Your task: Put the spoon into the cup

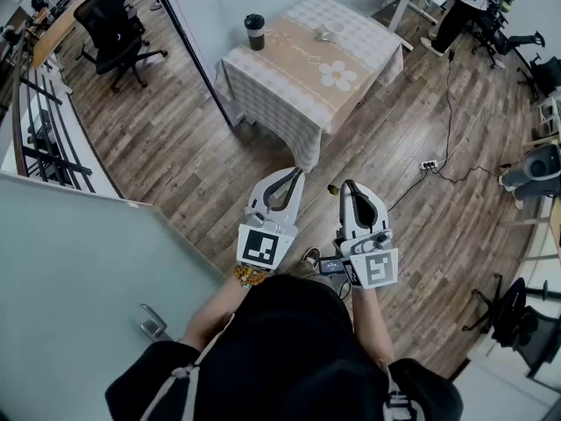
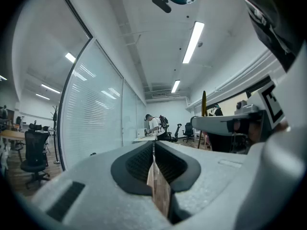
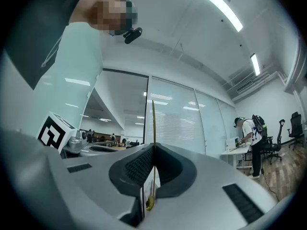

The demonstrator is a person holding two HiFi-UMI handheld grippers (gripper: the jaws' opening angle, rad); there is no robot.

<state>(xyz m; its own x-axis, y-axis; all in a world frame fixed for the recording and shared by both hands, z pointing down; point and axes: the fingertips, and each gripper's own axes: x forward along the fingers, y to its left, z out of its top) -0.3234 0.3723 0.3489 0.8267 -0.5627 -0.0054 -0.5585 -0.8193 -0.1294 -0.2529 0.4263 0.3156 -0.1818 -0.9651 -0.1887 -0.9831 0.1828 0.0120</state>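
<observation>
So: spoon (image 3: 153, 123) = thin gold stick, pinched upright in right gripper (image 3: 153, 150). What looks like bowl end sits low between jaws, handle pokes past tips. Left gripper (image 2: 154, 145): jaws pressed together, nothing in them. Both held at lower centre of head view. Dark cup (image 1: 254, 32) on table (image 1: 298, 77), upper centre, well apart from grippers. Step, I judge: carry phase. Next needs: approach table, spoon over cup mouth, lower, let go. Can't tell if cup has lid.

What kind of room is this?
Most likely an office: black swivel chairs on a wood floor, long glass partition walls, and a person working at a white desk.
</observation>
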